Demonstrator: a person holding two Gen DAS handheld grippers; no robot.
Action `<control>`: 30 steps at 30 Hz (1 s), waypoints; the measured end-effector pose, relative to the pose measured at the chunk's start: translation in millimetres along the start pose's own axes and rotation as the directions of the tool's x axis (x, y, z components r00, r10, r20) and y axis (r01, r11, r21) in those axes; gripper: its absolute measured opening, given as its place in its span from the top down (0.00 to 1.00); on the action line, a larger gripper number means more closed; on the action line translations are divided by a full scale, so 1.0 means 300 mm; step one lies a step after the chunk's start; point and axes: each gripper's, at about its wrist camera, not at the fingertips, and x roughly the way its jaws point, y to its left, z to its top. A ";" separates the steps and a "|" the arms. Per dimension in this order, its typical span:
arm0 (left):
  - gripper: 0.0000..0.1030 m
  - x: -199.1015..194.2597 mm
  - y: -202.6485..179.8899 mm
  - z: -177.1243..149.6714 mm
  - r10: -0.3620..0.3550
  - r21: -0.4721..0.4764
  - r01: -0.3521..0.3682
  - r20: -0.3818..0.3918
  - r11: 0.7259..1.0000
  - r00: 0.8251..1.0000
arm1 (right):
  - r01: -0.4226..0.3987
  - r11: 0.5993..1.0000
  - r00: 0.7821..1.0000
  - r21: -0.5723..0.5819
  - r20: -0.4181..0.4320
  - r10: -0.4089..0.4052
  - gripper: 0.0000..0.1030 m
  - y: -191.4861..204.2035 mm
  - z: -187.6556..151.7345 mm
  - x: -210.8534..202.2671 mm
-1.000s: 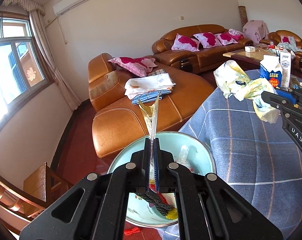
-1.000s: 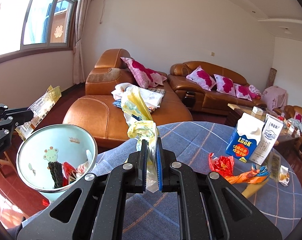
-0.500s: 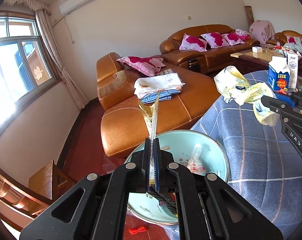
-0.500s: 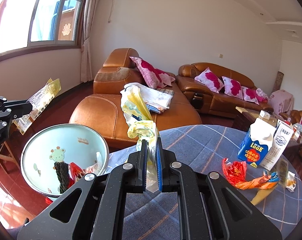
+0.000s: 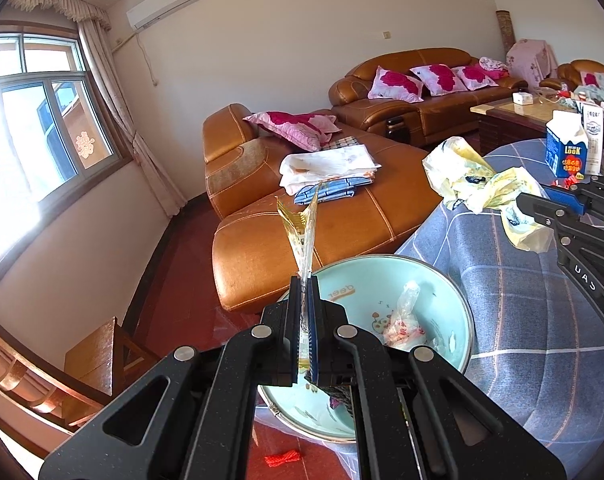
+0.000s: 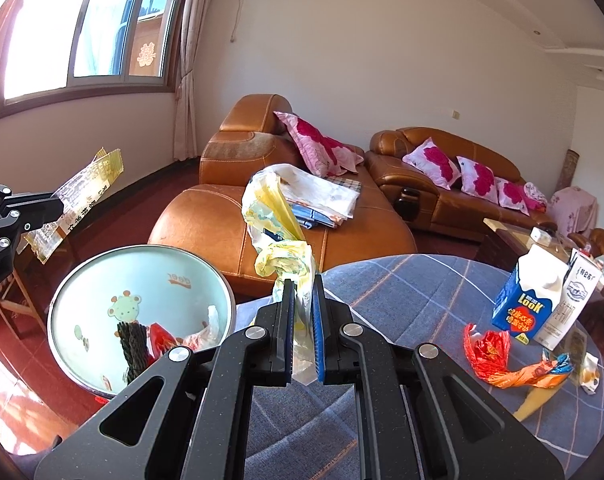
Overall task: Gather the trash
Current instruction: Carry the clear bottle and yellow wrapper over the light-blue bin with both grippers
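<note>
My left gripper (image 5: 304,284) is shut on a clear wrapper with gold print (image 5: 302,232), held upright above the near rim of the pale green bin (image 5: 458,300). That wrapper (image 6: 78,200) also shows at the left of the right wrist view, sticking out of the left gripper (image 6: 60,208). My right gripper (image 6: 302,286) is shut on a crumpled yellow and white plastic bag (image 6: 278,232), held over the table edge just right of the bin (image 6: 82,280). The bin holds a dark braided cord (image 6: 132,344), a red wrapper and clear plastic. The bag (image 5: 474,184) hangs from the right gripper (image 5: 534,204) in the left wrist view.
On the blue checked tablecloth (image 6: 422,300) stand a blue milk carton (image 6: 530,296) and a white carton (image 6: 574,296), with red and orange wrappers (image 6: 502,360) in front. An orange leather sofa (image 6: 286,216) carries folded cloths behind the bin. A red scrap (image 5: 284,458) lies on the floor.
Both views have drifted slightly, so the bin now sits further right in each. Both grippers stay shut on their trash, and the right one has edged sideways with the bag.
</note>
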 end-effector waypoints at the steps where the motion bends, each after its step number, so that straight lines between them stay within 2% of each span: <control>1: 0.97 0.002 0.003 -0.002 0.003 0.000 -0.003 -0.001 1.000 1.000 | -0.003 1.000 1.000 -0.003 0.000 0.003 0.92 0.004 0.001 0.002; 20: 0.97 0.021 0.049 -0.015 0.055 -0.012 -0.055 -0.019 0.998 0.998 | -0.081 0.994 0.997 -0.073 0.009 0.082 0.92 0.081 0.022 0.033; 30: 0.97 0.027 0.049 -0.013 0.052 -0.016 -0.052 -0.024 0.999 0.998 | -0.121 0.988 0.993 -0.092 0.003 0.122 0.91 0.098 0.028 0.044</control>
